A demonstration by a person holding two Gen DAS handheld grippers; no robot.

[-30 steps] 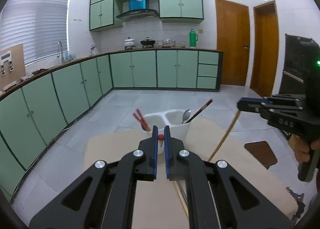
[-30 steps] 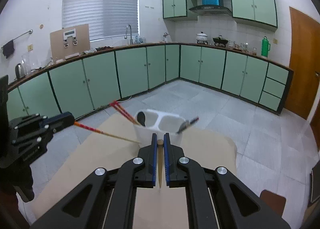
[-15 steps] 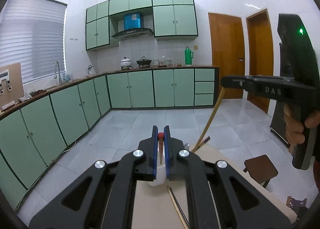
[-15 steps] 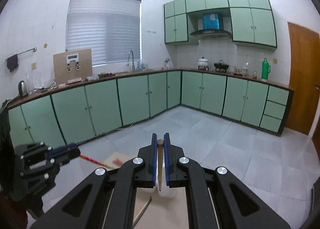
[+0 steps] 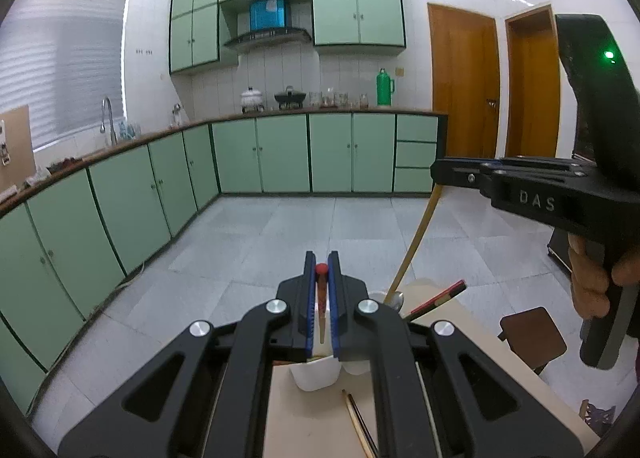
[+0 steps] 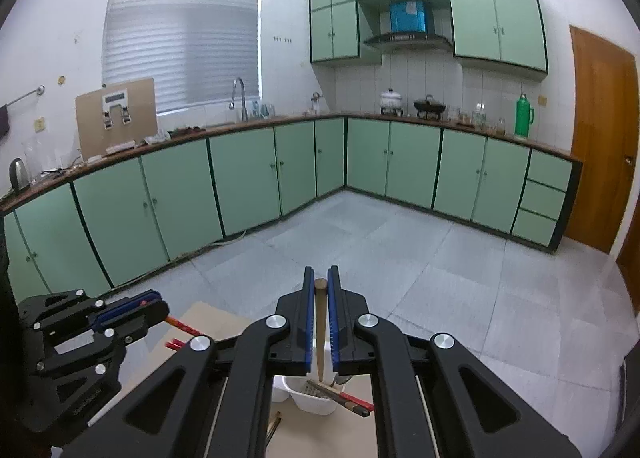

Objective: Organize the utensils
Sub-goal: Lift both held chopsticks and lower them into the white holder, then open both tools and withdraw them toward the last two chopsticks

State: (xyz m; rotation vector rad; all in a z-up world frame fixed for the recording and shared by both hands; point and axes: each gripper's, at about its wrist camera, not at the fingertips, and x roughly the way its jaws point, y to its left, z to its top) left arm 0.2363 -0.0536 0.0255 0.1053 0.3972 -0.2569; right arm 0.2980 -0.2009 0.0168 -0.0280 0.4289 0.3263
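Observation:
My left gripper [image 5: 321, 270] is shut on a red-tipped chopstick [image 5: 321, 298] that hangs down toward the white utensil holder [image 5: 316, 376] just beneath the fingers. At the right of that view my right gripper [image 5: 437, 173] grips a tan chopstick [image 5: 416, 242] slanting down to the holder. In the right wrist view the right gripper [image 6: 320, 282] is shut on that brown-tan chopstick [image 6: 320, 330] above the holder [image 6: 316, 402]. The left gripper [image 6: 160, 305] shows at the left with its red chopstick [image 6: 182, 324]. A spoon [image 5: 394, 300] and red-black chopsticks [image 5: 440, 298] stand in the holder.
The holder stands on a beige table [image 5: 312, 430], where a pair of chopsticks [image 5: 360, 422] lies near it. A brown stool [image 5: 532, 338] stands right of the table. A hand [image 5: 596, 282] holds the right gripper's handle. Green cabinets line the far walls.
Both grippers rose and moved forward over the table with their chopsticks. The holder, once ahead of the fingertips, now lies under them.

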